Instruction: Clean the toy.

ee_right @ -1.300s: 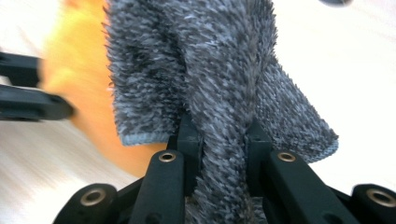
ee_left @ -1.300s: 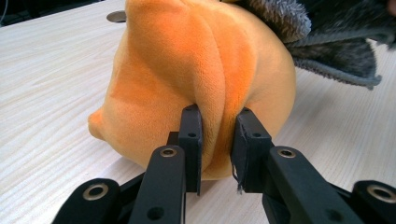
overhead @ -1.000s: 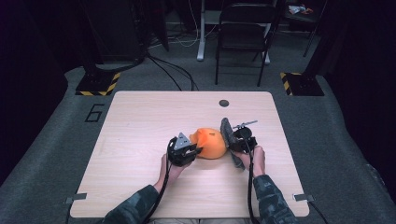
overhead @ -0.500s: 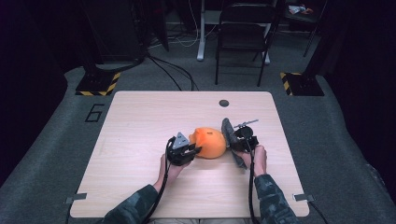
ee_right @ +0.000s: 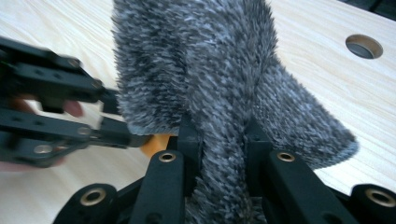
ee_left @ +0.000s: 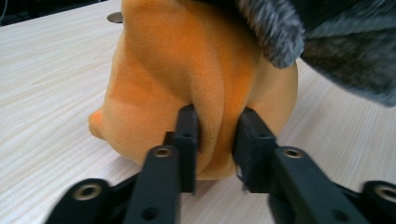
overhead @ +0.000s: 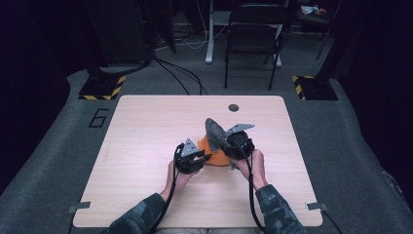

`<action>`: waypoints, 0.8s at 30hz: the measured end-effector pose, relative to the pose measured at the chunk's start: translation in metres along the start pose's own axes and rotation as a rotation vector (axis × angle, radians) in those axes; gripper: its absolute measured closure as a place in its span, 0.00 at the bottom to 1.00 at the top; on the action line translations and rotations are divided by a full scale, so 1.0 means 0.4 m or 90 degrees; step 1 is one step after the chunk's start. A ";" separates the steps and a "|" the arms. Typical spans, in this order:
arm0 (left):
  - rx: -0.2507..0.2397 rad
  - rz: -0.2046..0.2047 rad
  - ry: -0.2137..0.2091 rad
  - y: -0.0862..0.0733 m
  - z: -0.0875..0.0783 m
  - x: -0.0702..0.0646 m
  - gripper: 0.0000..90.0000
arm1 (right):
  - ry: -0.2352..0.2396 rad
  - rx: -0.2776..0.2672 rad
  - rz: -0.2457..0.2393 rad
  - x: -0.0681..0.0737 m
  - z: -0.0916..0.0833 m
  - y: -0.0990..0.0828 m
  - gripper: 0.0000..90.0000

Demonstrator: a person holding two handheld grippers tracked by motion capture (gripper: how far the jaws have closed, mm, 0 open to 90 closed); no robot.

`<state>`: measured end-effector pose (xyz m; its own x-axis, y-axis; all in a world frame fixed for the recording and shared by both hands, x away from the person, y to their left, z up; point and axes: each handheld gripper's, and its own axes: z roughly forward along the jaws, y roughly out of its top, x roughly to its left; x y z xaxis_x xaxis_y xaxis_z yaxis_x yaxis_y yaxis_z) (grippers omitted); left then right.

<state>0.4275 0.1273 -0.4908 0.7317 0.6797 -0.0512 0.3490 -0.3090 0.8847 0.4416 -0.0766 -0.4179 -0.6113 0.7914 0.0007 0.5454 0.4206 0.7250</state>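
Observation:
An orange plush toy (overhead: 214, 156) lies at the middle of the wooden table (overhead: 146, 126). My left gripper (ee_left: 217, 135) is shut on a fold of the orange plush (ee_left: 187, 60); its jaws have just been opening a little, and the fold still fills the gap between the pads. My right gripper (ee_right: 222, 140) is shut on a grey fuzzy fabric piece (ee_right: 210, 60), which it holds raised above the toy's right side (overhead: 214, 132). In the right gripper view my left gripper (ee_right: 116, 116) shows at the left, with a sliver of orange (ee_right: 156, 142) beside it.
A round cable hole (overhead: 234, 107) sits near the table's far edge. A black chair (overhead: 253, 39) and cables stand on the floor beyond the table. Bare tabletop lies to the left and right of the hands.
My right gripper has risen and drawn the grey fuzzy piece up and over the orange toy. The left gripper has stayed in place at the toy's left side.

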 end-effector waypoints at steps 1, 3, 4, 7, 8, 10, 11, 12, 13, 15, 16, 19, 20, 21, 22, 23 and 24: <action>0.000 0.000 0.000 0.000 0.000 0.000 0.68 | 0.000 0.000 0.000 0.000 0.000 0.000 0.83; 0.003 0.028 0.011 0.002 -0.001 -0.006 0.62 | -0.005 0.002 0.005 -0.005 0.004 -0.004 0.83; 0.010 0.075 0.022 -0.002 0.004 -0.021 0.50 | 0.000 0.000 0.012 -0.014 0.006 -0.007 0.83; 0.011 0.110 0.032 -0.009 0.012 -0.036 0.46 | 0.004 0.001 0.020 -0.020 0.006 -0.010 0.83; 0.011 0.130 0.045 -0.011 0.015 -0.041 0.49 | 0.005 0.000 0.018 -0.022 0.008 -0.010 0.83; -0.002 0.114 0.046 -0.013 0.015 -0.034 0.69 | 0.001 0.001 0.024 -0.025 0.008 -0.011 0.83; -0.002 0.114 0.046 -0.013 0.015 -0.034 0.76 | 0.001 0.001 0.024 -0.025 0.008 -0.011 0.83; -0.001 0.098 0.040 -0.011 0.013 -0.028 0.79 | 0.003 -0.006 0.029 -0.027 0.001 -0.008 0.83; -0.001 0.098 0.040 -0.011 0.013 -0.028 0.82 | 0.002 -0.012 0.023 -0.024 -0.006 -0.005 0.83; -0.003 0.093 0.044 -0.008 0.011 -0.028 0.85 | -0.005 -0.035 0.013 -0.007 -0.019 0.005 0.83; -0.001 0.083 0.036 -0.005 0.011 -0.032 0.86 | -0.001 -0.044 0.000 -0.001 -0.022 0.008 0.83; 0.004 0.093 0.040 -0.002 0.012 -0.037 0.86 | 0.003 -0.047 -0.008 0.018 -0.018 0.012 0.82; 0.005 0.093 0.040 -0.003 0.012 -0.037 0.86 | -0.003 -0.038 -0.018 0.022 -0.010 0.012 0.82; 0.009 0.089 0.038 -0.003 0.013 -0.036 0.86 | -0.012 -0.030 -0.012 0.020 0.002 0.007 0.83; 0.010 0.087 0.036 -0.004 0.014 -0.034 0.86 | -0.012 -0.030 -0.012 0.020 0.002 0.007 0.83; 0.010 0.088 0.035 -0.004 0.014 -0.032 0.86 | -0.018 -0.024 -0.012 0.017 0.005 0.006 0.83; 0.011 0.090 0.035 -0.004 0.014 -0.032 0.86 | -0.019 -0.018 -0.011 0.013 0.004 0.005 0.83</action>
<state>0.4210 0.1154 -0.4942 0.7413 0.6639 0.0987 0.2552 -0.4147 0.8734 0.4403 -0.0708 -0.4173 -0.6024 0.7976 -0.0319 0.5182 0.4212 0.7444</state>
